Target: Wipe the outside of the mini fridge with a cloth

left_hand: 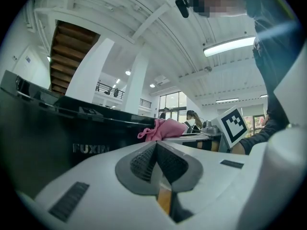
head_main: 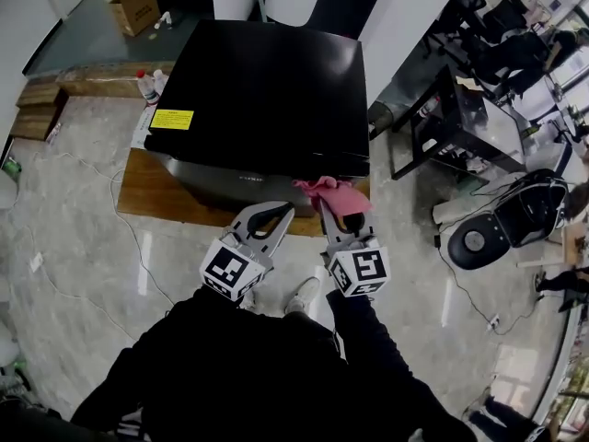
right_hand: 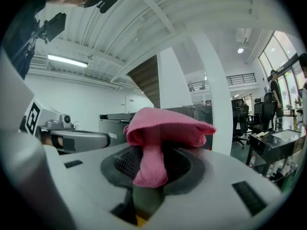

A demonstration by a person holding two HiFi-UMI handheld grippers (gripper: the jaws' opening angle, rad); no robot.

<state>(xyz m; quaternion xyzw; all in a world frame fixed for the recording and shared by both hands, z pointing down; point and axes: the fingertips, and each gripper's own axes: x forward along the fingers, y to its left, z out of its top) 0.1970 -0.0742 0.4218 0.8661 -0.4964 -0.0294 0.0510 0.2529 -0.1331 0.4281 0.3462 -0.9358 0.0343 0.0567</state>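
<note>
The right claw (head_main: 342, 208) is clamped on a pink cloth (head_main: 329, 194). In the right gripper view a fold of the cloth (right_hand: 168, 126) runs down between the jaws and the rest bunches over the tips of that claw (right_hand: 152, 164). The left claw (head_main: 276, 214) is just beside it, on its left. Its jaws are pressed together with nothing between them, as the left gripper view shows (left_hand: 157, 150).

The black mini fridge (head_main: 258, 90) stands straight ahead of both claws, front face towards them and door closed, so its inside is hidden. The cloth sits at the fridge's front upper edge, ahead of the right claw and near the right front corner; whether it presses on the surface cannot be told. In the left gripper view the fridge front (left_hand: 43, 143) fills the space ahead and to the left of the claw, with grey lettering (left_hand: 91, 149) low on it. A yellow label (head_main: 172, 119) lies on the fridge top, far ahead and left of the left claw.

The fridge rests on a low wooden platform (head_main: 147, 191) on the floor. A bottle (head_main: 147, 86) stands by the fridge's left side. Further off, beyond the fridge and to the left, is an open cardboard box (head_main: 136, 5); what it holds cannot be made out. Well to the right of the right claw are a black table frame (head_main: 460, 118) and an office chair (head_main: 534, 205).
</note>
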